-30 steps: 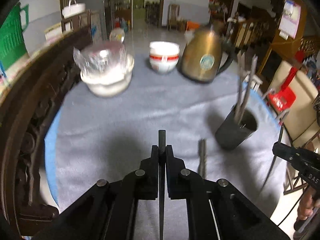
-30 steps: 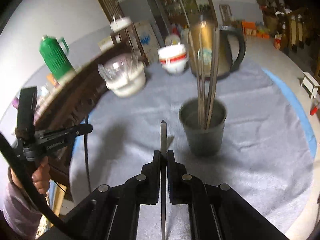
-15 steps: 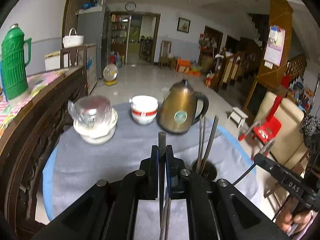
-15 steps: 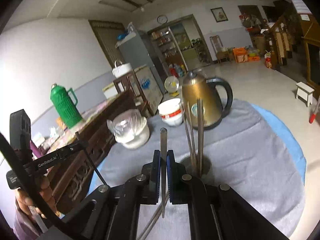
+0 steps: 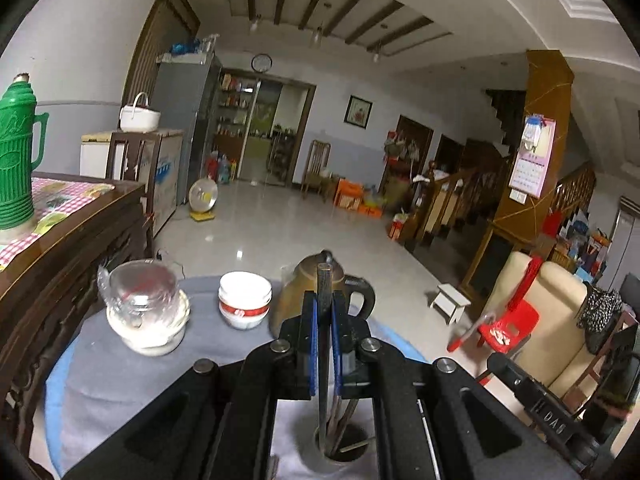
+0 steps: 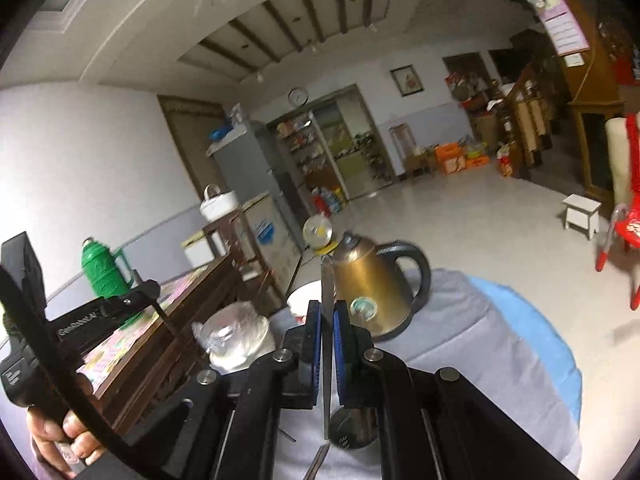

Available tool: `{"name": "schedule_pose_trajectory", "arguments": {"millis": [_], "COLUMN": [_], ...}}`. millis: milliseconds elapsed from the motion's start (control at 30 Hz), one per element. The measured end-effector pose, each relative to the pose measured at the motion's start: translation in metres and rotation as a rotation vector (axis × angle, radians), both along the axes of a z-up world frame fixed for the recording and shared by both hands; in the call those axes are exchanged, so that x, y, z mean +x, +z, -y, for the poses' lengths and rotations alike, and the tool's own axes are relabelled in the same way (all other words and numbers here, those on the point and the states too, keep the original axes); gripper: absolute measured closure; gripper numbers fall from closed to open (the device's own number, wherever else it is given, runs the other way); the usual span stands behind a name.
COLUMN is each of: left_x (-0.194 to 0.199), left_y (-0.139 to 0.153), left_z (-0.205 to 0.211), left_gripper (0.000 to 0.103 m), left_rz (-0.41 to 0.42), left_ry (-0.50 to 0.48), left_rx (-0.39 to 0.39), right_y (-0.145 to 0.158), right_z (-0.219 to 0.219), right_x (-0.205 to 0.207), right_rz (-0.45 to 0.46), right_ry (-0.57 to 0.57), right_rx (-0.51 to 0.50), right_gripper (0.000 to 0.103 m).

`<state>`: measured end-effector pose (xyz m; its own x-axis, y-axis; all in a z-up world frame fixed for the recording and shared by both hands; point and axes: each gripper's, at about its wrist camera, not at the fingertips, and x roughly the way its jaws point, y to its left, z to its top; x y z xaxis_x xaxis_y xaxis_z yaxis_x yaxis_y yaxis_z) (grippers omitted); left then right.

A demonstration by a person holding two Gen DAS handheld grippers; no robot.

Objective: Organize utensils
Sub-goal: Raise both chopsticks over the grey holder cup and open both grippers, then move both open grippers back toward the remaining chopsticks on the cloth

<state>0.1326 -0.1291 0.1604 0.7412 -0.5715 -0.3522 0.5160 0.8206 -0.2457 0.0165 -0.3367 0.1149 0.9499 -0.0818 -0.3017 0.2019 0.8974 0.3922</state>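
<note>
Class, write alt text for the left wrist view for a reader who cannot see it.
The left gripper clamps a dark chopstick above a dark cup holding more sticks. Behind on the grey cloth stand a brass kettle, a white bowl and a wrapped bowl.

Round table (image 5: 120, 392), grey cloth; kettle (image 6: 372, 292), bowl (image 5: 244, 300), utensil cup (image 5: 344, 446) on it.

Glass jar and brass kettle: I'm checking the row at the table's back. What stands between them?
In the left wrist view, a white bowl with a red band stands between the glass jar and the brass kettle.

1 kettle (image 5: 320, 296), 2 bowls (image 5: 245, 300) (image 5: 148, 320), approx 5 chopsticks (image 5: 323, 320).
</note>
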Motion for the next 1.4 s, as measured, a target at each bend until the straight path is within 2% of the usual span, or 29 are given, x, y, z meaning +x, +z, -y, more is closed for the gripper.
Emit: {"name": "schedule_pose_trajectory", "arguments": {"millis": [100,300,467,633,967,1067,1133,1233,1300,1367,1400], "left_x": [0.003,0.014,0.021,0.026,0.029,0.026,0.021,0.013,0.008,0.003,-0.001], "left_y": [-0.007,-0.039,-0.065,-0.078,-0.091,-0.093,-0.093,-0.093,-0.095,-0.097,-0.098], "left_z": [0.015,0.036,0.046,0.047,0.038,0.032,0.021,0.005,-0.009,-0.023,-0.031], "left_gripper": [0.097,0.097,0.096,0.096,0.096,0.09,0.072,0.066,0.064,0.062,0.06], "left_rz": [0.006,-0.036,-0.087,-0.136,-0.191,-0.193,-0.19,-0.17,-0.166,-0.16,-0.154], "left_ry": [0.009,0.045,0.051,0.042,-0.036,-0.068,-0.077,-0.072,-0.067,-0.057,-0.049], "left_rx": [-0.002,0.026,0.06,0.082,0.135,0.157,0.158,0.158,0.165,0.169,0.174], "right_y": [0.0,-0.02,-0.043,-0.061,-0.076,-0.075,-0.073,-0.068,-0.067,-0.065,-0.065], "right_z": [0.0,0.005,0.009,0.01,0.017,0.017,0.019,0.021,0.023,0.025,0.026], "right_x": [0.001,0.018,0.028,0.034,0.038,0.037,0.032,0.017,0.007,-0.007,-0.011], "right_rz": [0.0,-0.063,-0.143,-0.212,-0.258,-0.258,-0.243,-0.195,-0.161,-0.117,-0.106], "right_ry": [-0.049,-0.044,-0.02,0.001,0.035,0.048,0.065,0.067,0.071,0.058,0.052], "right_rx": [-0.066,-0.081,-0.059,-0.032,0.063,0.09,0.122,0.147,0.166,0.184,0.184], "right_gripper": [0.097,0.097,0.097,0.097,0.093,0.092,0.091,0.082,0.065,0.057,0.057]}}
